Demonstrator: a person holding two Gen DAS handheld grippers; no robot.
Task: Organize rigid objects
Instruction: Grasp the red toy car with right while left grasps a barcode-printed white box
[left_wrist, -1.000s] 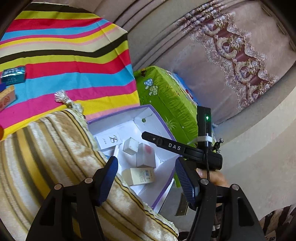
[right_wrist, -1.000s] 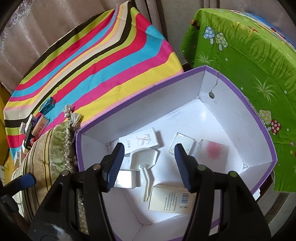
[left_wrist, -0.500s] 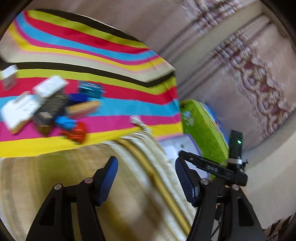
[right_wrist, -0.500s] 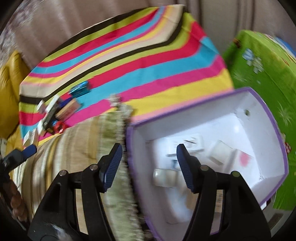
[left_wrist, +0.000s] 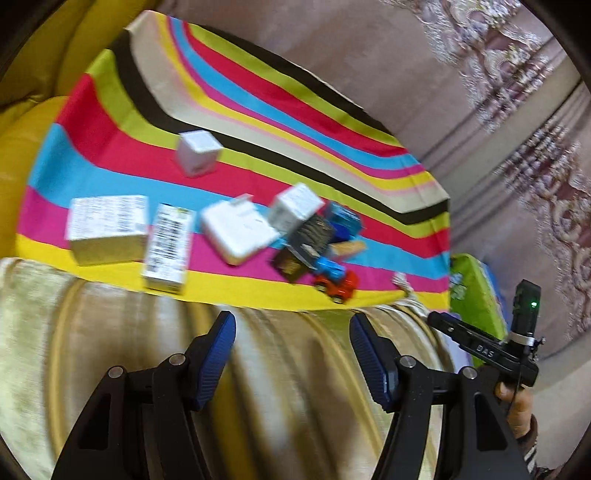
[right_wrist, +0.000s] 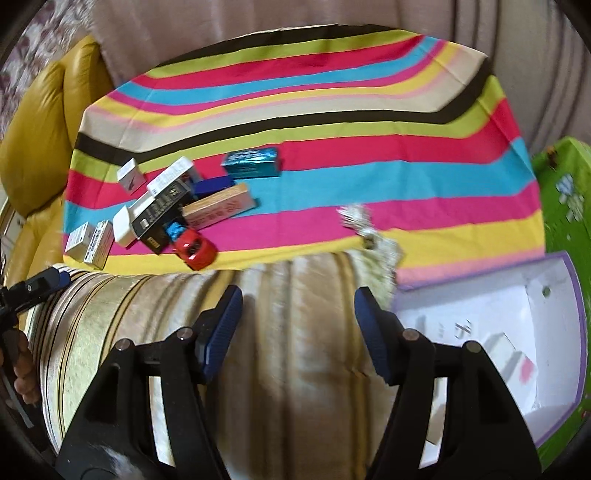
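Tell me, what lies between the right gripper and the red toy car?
In the right wrist view, only the striped cushion lies between the empty right gripper and the red toy car.

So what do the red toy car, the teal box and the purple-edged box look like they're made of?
Red car: a hard, glossy shell, painted metal or plastic, judging by the shine on its body; which of the two is unclear. Teal box: thin card with a foil-like finish, since its face glints. Purple-edged box: matte white cardboard, with flat folded walls and a thin purple rim.
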